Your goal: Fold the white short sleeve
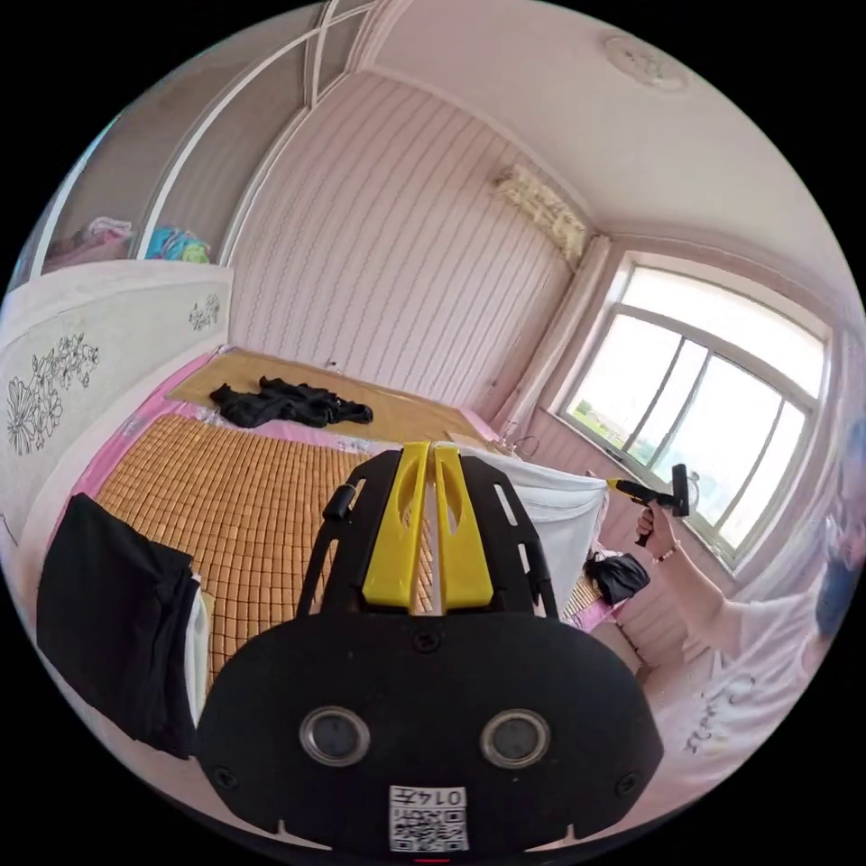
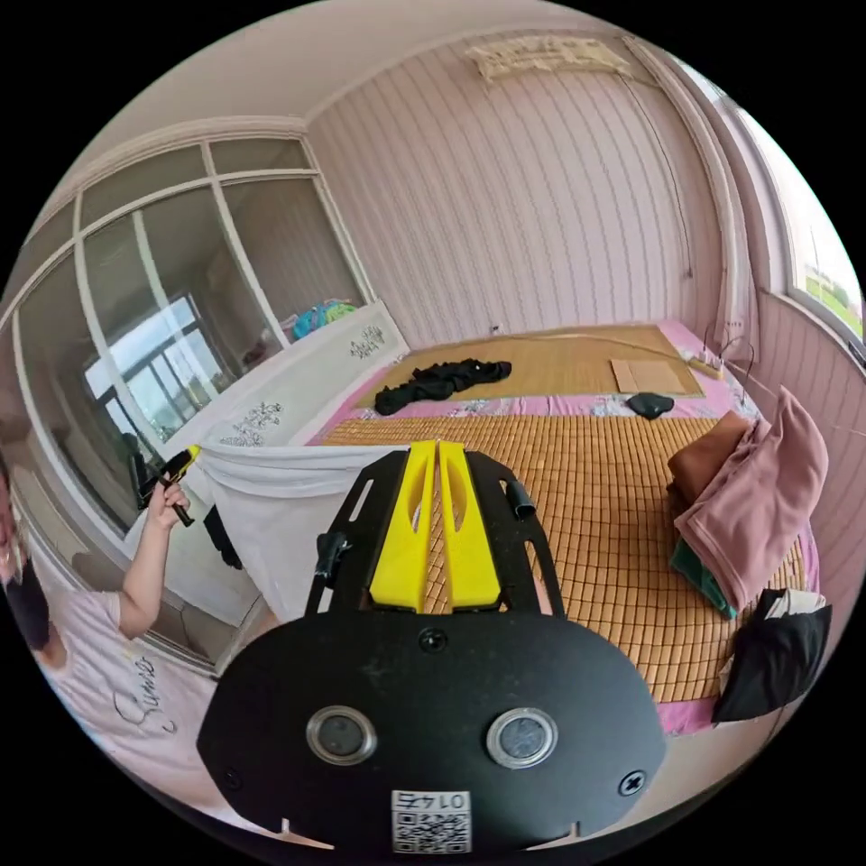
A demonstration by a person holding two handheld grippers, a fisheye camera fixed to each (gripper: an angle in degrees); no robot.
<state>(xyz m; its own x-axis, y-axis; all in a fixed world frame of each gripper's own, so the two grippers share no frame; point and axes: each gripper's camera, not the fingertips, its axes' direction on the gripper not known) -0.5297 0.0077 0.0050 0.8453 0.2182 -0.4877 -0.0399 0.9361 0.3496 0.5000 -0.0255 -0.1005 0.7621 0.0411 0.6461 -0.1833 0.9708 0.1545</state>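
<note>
The white short sleeve (image 1: 552,516) hangs stretched in the air over the near edge of the bed, held up by its top edge. My left gripper (image 1: 430,446) has its yellow jaws pressed together on one end of that edge. From there the cloth runs to my right gripper (image 1: 621,486), held up in a hand by the window. In the right gripper view, my right gripper (image 2: 431,444) is shut on the other end of the white short sleeve (image 2: 271,519). The edge spans to my left gripper (image 2: 183,462), held in a raised hand.
A bamboo mat (image 2: 586,505) covers the bed. A crumpled black garment (image 2: 440,379) lies at its far side. Pink and brown clothes (image 2: 758,496) are piled at one edge above a black item (image 2: 776,654). A folded black cloth (image 1: 108,622) lies near the white headboard (image 1: 90,361).
</note>
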